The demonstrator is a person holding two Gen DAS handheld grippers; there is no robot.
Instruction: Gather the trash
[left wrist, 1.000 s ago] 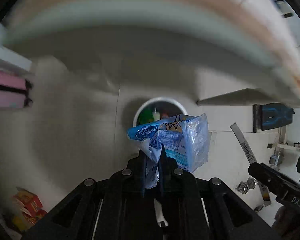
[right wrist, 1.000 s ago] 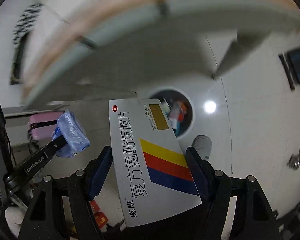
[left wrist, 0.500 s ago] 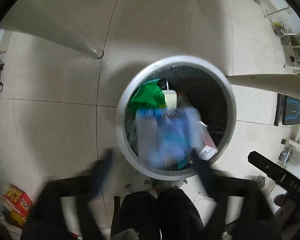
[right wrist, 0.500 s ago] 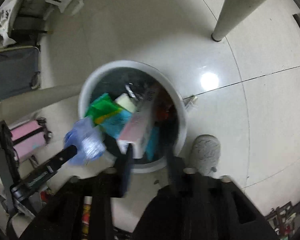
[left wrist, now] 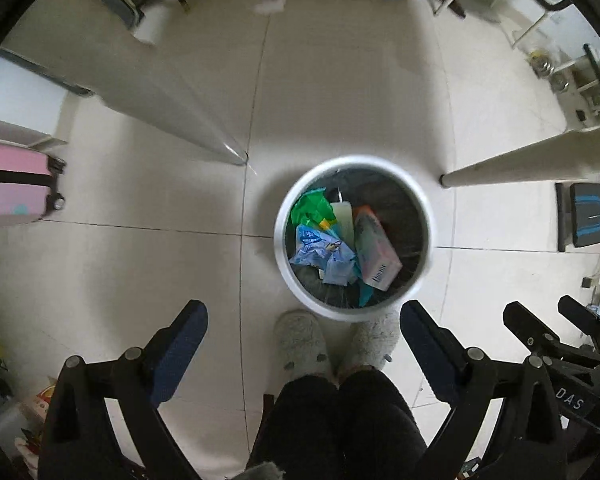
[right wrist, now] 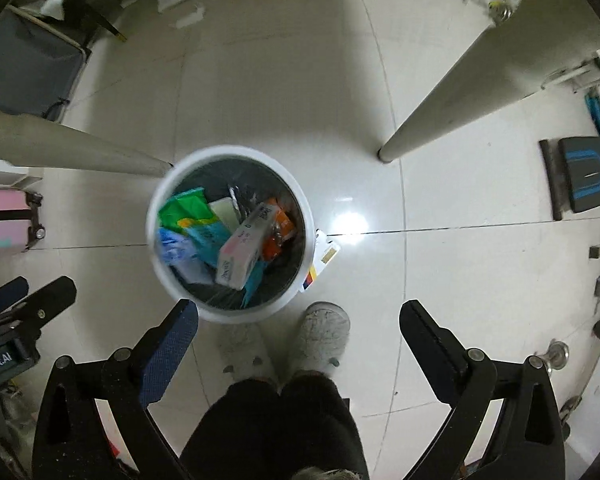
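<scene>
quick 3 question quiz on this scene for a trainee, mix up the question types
1. Open or shut: how do the left gripper and the right gripper stand?
2. Where is the white box with coloured stripes?
A. on the floor beside the bin
B. inside it
C. in the right gripper
3. True or false: the crumpled blue wrapper lies inside the bin.

Key
1. Both are open and hold nothing.
2. A
3. True
</scene>
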